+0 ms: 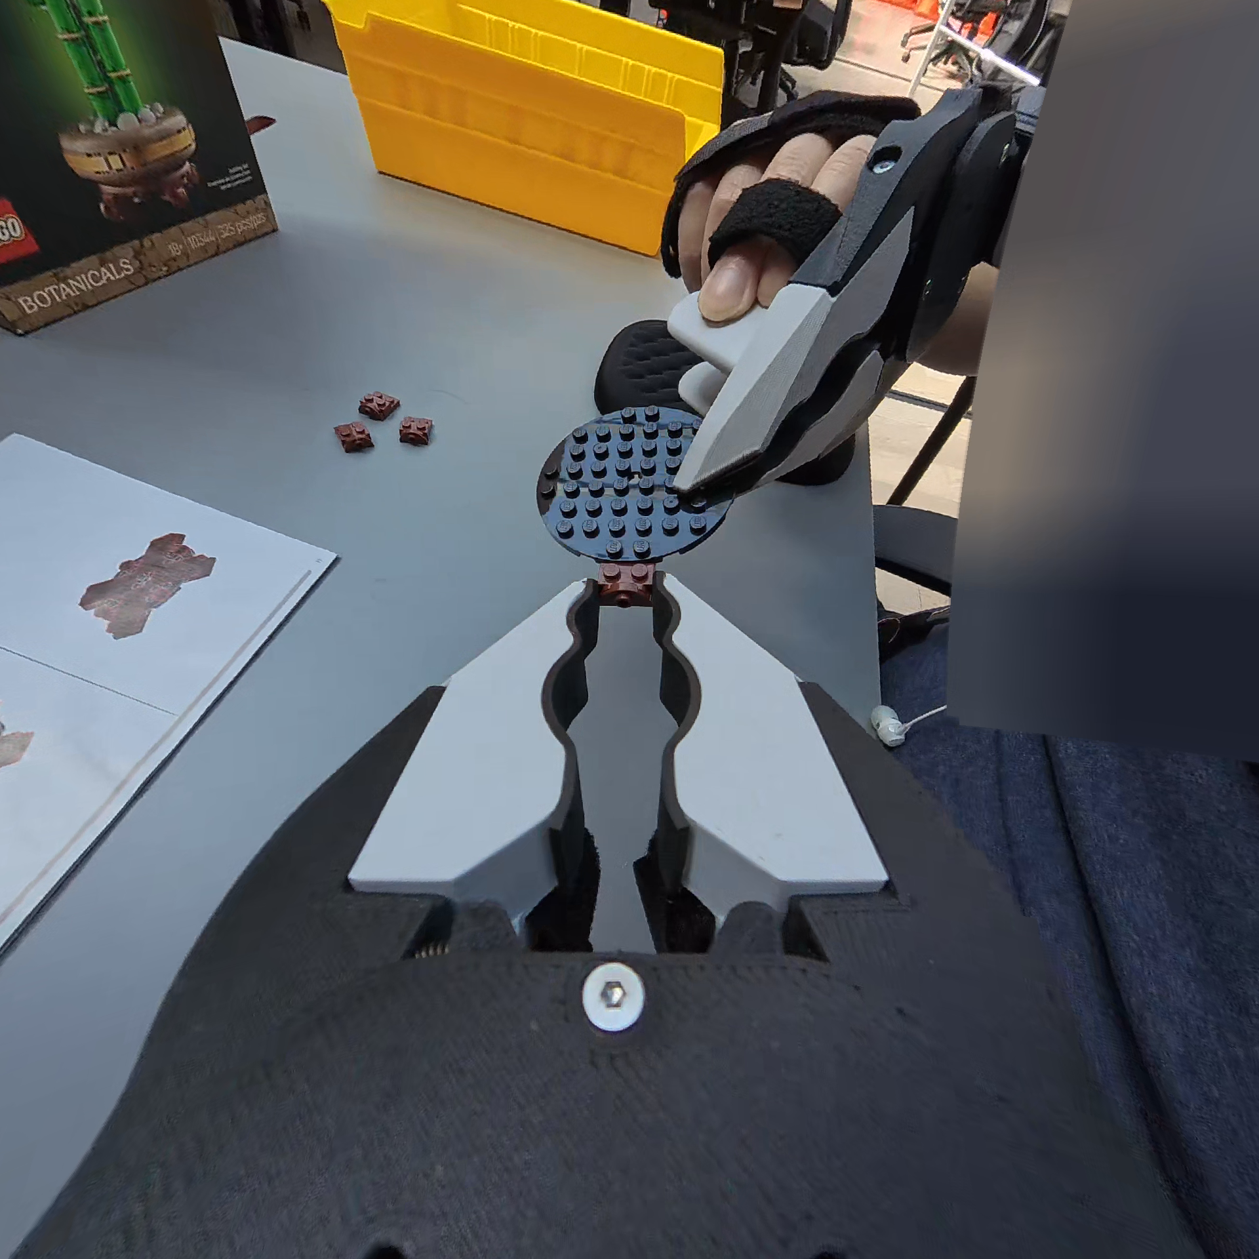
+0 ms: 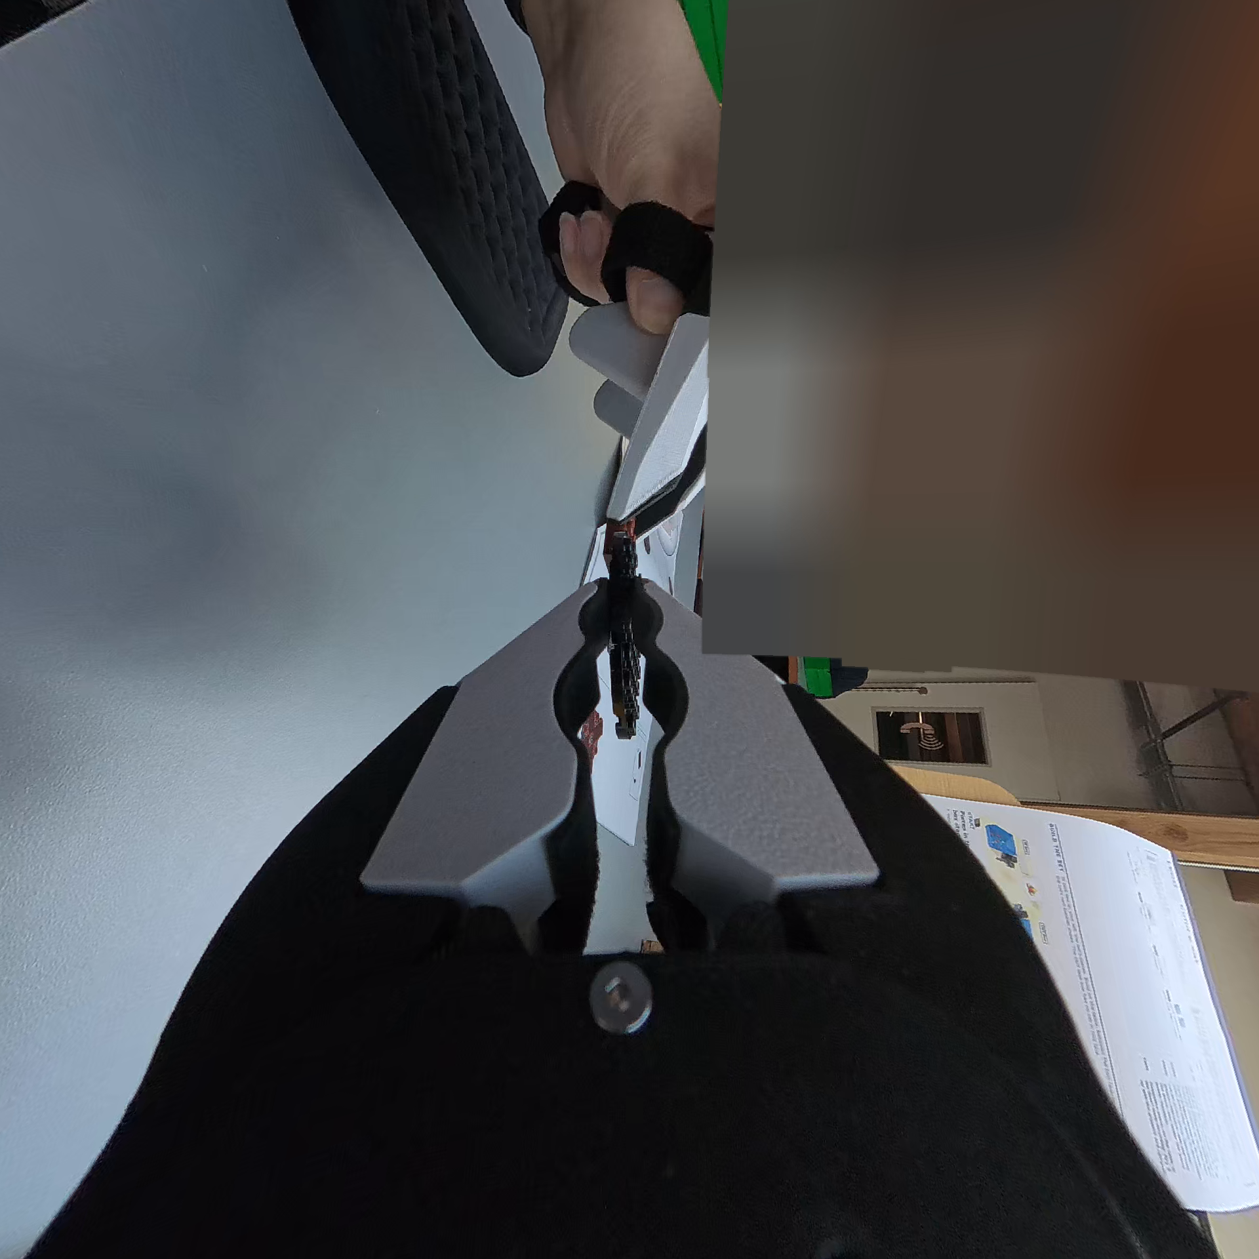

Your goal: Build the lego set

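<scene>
Two grippers engaged above grey table. Left gripper clamps small brown brick, touching rim of black round studded plate. Right gripper pinches plate, held off table. Three brown bricks lie loose near instruction booklet.

A: The left tool looks like rough, layered black plastic with smooth matt grey fingers and a shiny metal screw.

B: The round black plate is glossy studded plastic; the desk is smooth and matt, the booklet paper.
</scene>
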`<action>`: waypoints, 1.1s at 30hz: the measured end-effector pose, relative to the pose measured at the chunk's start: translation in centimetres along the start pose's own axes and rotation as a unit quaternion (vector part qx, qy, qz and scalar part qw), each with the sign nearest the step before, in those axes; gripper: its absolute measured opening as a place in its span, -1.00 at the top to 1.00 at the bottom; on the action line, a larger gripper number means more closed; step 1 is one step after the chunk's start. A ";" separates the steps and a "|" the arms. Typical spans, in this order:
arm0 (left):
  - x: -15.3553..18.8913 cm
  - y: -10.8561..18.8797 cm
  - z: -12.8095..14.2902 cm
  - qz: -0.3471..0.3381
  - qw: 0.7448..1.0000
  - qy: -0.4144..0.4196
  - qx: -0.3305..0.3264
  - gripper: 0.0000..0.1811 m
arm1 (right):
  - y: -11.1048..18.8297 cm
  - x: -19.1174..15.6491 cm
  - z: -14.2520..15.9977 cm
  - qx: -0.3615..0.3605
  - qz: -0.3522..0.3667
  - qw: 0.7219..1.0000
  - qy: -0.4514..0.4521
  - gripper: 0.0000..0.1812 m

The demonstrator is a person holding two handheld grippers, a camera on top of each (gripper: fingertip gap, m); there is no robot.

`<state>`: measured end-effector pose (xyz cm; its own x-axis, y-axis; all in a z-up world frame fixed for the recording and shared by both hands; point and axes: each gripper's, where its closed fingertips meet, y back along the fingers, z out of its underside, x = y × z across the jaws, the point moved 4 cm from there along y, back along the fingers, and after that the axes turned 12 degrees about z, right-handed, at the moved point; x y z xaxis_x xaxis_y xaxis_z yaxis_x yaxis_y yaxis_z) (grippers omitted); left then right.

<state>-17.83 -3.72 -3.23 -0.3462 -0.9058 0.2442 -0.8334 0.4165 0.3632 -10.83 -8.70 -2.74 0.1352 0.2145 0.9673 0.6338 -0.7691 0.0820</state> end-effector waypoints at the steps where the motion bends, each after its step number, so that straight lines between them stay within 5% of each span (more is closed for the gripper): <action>1: 0.0 0.1 -0.1 0.003 1.000 0.004 0.008 0.85 | 0.0 0.0 -0.1 0.001 0.005 1.000 0.003 0.96; 24: -0.2 0.6 0.1 -0.005 0.997 -0.025 0.074 0.85 | -0.4 0.0 0.2 0.020 -0.010 0.997 -0.080 0.92; 33: -2.0 1.0 0.9 0.014 0.993 0.058 0.101 0.85 | -1.8 0.0 1.6 0.028 -0.034 0.987 -0.157 0.92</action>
<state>-18.35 -1.59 -4.19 -0.3277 -0.8746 0.3573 -0.8978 0.4061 0.1706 -10.77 -6.40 -3.31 0.3144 0.4482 0.8368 0.6899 -0.7134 0.1229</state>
